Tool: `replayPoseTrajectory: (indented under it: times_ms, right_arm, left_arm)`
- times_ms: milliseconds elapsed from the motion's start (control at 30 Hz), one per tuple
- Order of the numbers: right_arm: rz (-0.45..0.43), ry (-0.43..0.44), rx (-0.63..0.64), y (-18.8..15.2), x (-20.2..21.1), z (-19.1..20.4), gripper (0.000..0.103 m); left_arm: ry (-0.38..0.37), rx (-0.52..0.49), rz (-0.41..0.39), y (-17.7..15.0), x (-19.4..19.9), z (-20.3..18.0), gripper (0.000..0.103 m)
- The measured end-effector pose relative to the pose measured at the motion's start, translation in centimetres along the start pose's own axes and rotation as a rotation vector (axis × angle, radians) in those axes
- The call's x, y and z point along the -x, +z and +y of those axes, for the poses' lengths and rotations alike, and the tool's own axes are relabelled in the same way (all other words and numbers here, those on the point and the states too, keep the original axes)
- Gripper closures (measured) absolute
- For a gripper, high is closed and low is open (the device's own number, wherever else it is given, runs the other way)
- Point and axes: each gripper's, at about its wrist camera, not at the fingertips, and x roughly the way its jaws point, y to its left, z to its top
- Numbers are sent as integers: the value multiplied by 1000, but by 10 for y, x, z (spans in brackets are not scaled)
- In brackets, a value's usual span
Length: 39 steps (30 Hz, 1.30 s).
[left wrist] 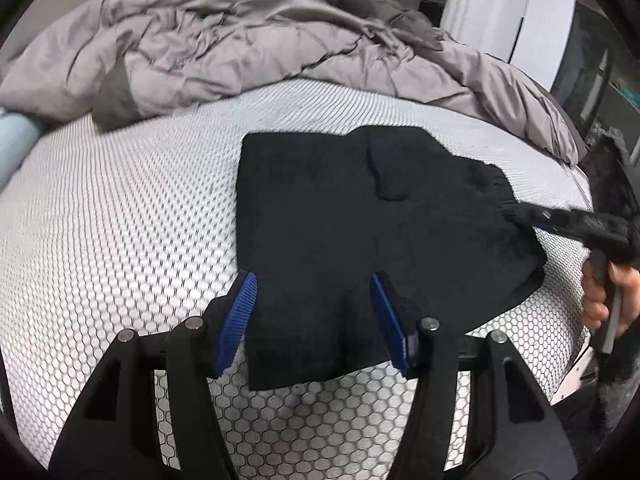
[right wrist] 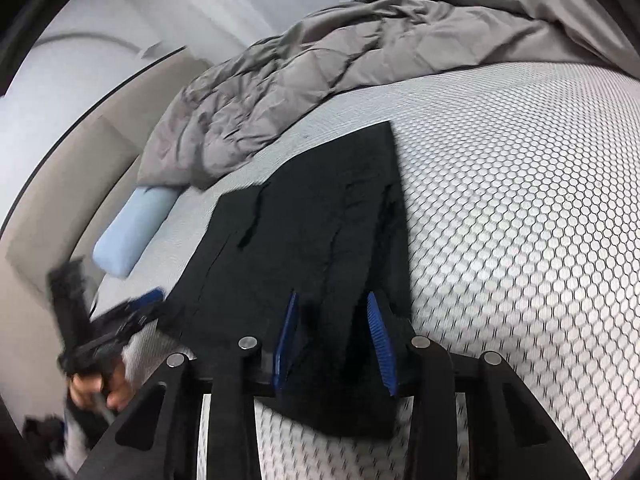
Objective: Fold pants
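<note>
The pants [left wrist: 352, 216] are black and lie folded into a rough block on the mattress [left wrist: 120, 216], at the centre of the left wrist view and running from the centre down to the bottom middle of the right wrist view [right wrist: 312, 232]. Their near edge hangs toward each camera, and seams and a pocket line show on the top layer.

In the left wrist view the left gripper [left wrist: 314, 304] sits at the bottom middle, its 2 blue pads apart, with a strip of the pants' near edge lying between them; I cannot tell whether the pads press on the cloth. In the right wrist view the right gripper [right wrist: 332, 336] sits at the bottom middle with its pads closer together and a fold of pants filling the gap between them, so it looks clamped on the cloth.

The right gripper also shows at the right edge of the left wrist view [left wrist: 532, 216], blurred, touching the pants' right corner, with a hand [left wrist: 600, 292] below it.

Beyond the pants a grey duvet [left wrist: 248, 52] is bunched across the top of the frame. A pale blue pillow [right wrist: 132, 236] lies at the left of the right wrist view.
</note>
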Motion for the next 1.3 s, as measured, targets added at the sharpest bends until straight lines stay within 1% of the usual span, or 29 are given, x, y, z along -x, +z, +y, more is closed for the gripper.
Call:
replayPoseTrajectory:
  times_ms: [67, 100, 133, 167, 200, 233, 300, 367, 400, 433, 467, 500, 533, 600, 633, 733, 800, 867, 967, 1033, 1100, 1133, 1167, 1200, 1233, 1267, 1300]
  right_arm:
    - [-20, 0, -24, 8, -6, -3, 67]
    - [-35, 17, -45, 15, -11, -4, 67]
    - [-37, 18, -53, 18, -12, -7, 78]
    - [-47, 4, -52, 24, -14, -6, 93]
    - [-58, 14, -52, 28, -11, -4, 94]
    - [-78, 45, -53, 33, -8, -1, 95]
    - [-112, 71, -25, 40, 0, 7, 95]
    - [-91, -2, -31, 45, -9, 6, 94]
    - [-21, -70, -49, 43, -23, -3, 93]
    - [32, -106, -77, 40, -34, -11, 90]
    - [40, -85, -121, 34, -33, -21, 89]
    - [31, -46, -148, 32, -26, -26, 89]
    - [31, -28, -147, 30, -20, -27, 88]
    - [26, -12, -101, 27, -6, -22, 87]
    - [37, 13, -84, 23, 1, -20, 87]
    - [104, 133, -89, 8, 5, -23, 87]
    - [141, 144, -77, -1, 2, -24, 87]
    - [168, 156, -97, -8, -3, -31, 86]
    - [198, 229, -169, -9, -7, -43, 84]
    - [211, 221, -146, -13, -2, -42, 84]
    - [215, 166, -60, -16, 7, -31, 84]
    - [209, 141, -29, -16, 8, -24, 81]
    - [188, 91, 11, -16, 15, -17, 77]
    - [153, 59, 42, -17, 24, -13, 74]
    - [116, 35, 65, -17, 31, -10, 61]
    - [77, 6, 89, -19, 41, -6, 42]
    - [26, -14, 107, -21, 52, -3, 33]
  left_arm:
    - [-15, -2, -10, 3, 1, -5, 47]
    - [-24, -6, -8, 3, 0, -9, 47]
    - [-24, -11, -3, 4, -2, -12, 47]
    - [-20, -15, 4, 4, -5, -16, 47]
    - [-24, -23, 8, 5, -7, -20, 47]
    - [-28, -31, 9, 5, -8, -25, 47]
    - [-33, -47, 11, 5, -12, -35, 47]
    - [-39, -66, 13, 4, -17, -48, 47]
    - [-41, -74, 15, 5, -19, -53, 47]
    - [-43, -82, 17, 6, -21, -59, 47]
    - [-46, -104, 20, 6, -23, -67, 47]
    - [-45, -119, 19, 8, -24, -74, 47]
    - [-48, -133, 13, 8, -25, -83, 47]
    - [-78, -153, 9, 11, -28, -97, 47]
    - [-91, -167, 9, 13, -30, -103, 47]
    - [-110, -226, 19, 14, -43, -132, 47]
    - [-111, -257, 47, 15, -57, -145, 47]
    - [-96, -277, 102, 12, -74, -155, 47]
    - [-75, -297, 126, 7, -85, -164, 44]
    - [-82, -313, 135, 3, -85, -166, 42]
    - [-96, -312, 133, 1, -79, -164, 42]
    - [-99, -304, 122, 1, -75, -161, 42]
    - [-101, -295, 90, 1, -65, -157, 42]
    - [-98, -292, 67, 0, -53, -151, 42]
    - [-93, -294, 43, -1, -43, -144, 41]
    - [-81, -294, 17, -1, -32, -137, 34]
    - [-61, -288, -14, -3, -19, -130, 29]
